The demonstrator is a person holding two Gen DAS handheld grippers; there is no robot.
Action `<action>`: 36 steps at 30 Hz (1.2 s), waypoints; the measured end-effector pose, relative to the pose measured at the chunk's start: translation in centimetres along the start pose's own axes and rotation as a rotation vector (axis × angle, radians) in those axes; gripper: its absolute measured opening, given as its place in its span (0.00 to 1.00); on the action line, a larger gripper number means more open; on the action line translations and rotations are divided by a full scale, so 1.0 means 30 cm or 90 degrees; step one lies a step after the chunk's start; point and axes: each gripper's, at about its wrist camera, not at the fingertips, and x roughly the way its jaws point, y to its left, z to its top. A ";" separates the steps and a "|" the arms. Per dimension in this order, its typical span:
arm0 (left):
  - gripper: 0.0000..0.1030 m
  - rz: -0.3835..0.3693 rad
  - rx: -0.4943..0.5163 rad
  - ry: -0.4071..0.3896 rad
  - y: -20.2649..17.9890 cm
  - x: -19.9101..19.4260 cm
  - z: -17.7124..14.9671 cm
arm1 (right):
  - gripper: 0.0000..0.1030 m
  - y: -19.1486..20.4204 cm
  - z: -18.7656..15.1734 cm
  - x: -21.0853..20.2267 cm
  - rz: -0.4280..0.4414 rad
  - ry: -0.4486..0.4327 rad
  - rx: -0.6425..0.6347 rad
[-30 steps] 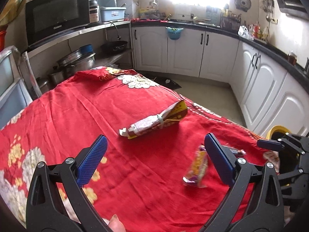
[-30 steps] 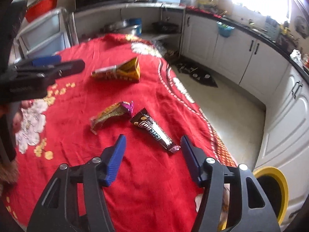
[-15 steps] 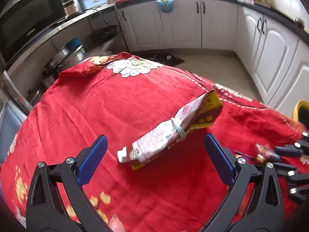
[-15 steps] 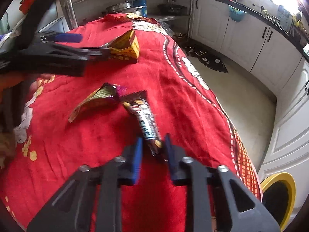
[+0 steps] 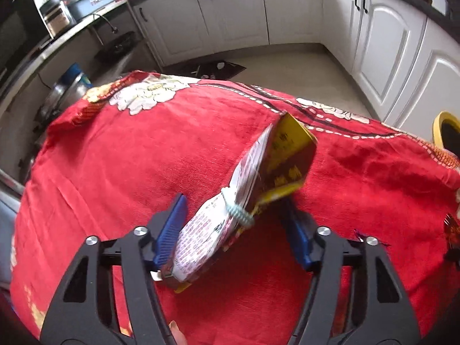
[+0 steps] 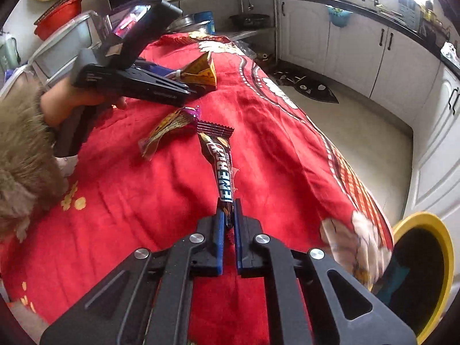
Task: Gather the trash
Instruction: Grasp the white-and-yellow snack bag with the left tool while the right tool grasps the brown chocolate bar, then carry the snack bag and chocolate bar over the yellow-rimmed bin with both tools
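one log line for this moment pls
right gripper: shut on chocolate bar wrapper | left gripper: closing around banded snack packet | purple-gold wrapper: on red tablecloth

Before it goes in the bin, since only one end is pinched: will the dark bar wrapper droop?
Probably. The wrapper looks flat and empty, so likely light and floppy. Its glossy film may slip in the right gripper, which clamps just the near end.

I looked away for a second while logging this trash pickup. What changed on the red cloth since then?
The right claw shut on the near end of the dark bar wrapper. The left claw moved in over the tied snack bag; its jaws are closing with the bag between them. The gold-and-purple wrapper and yellow bin stayed put.
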 end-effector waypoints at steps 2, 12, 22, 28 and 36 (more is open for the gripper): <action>0.45 -0.012 -0.019 0.001 0.011 -0.004 -0.008 | 0.06 0.001 -0.012 -0.019 0.002 -0.007 0.010; 0.26 -0.025 -0.059 -0.015 -0.001 -0.081 -0.109 | 0.06 0.011 -0.044 -0.114 0.000 -0.043 0.032; 0.22 -0.039 -0.144 -0.043 0.007 -0.187 -0.238 | 0.06 0.043 -0.062 -0.170 0.010 -0.062 0.030; 0.22 -0.051 -0.190 -0.074 0.003 -0.284 -0.303 | 0.06 0.051 -0.075 -0.204 0.014 -0.076 0.036; 0.22 -0.084 -0.186 -0.131 -0.075 -0.434 -0.303 | 0.06 0.050 -0.096 -0.254 0.013 -0.096 0.045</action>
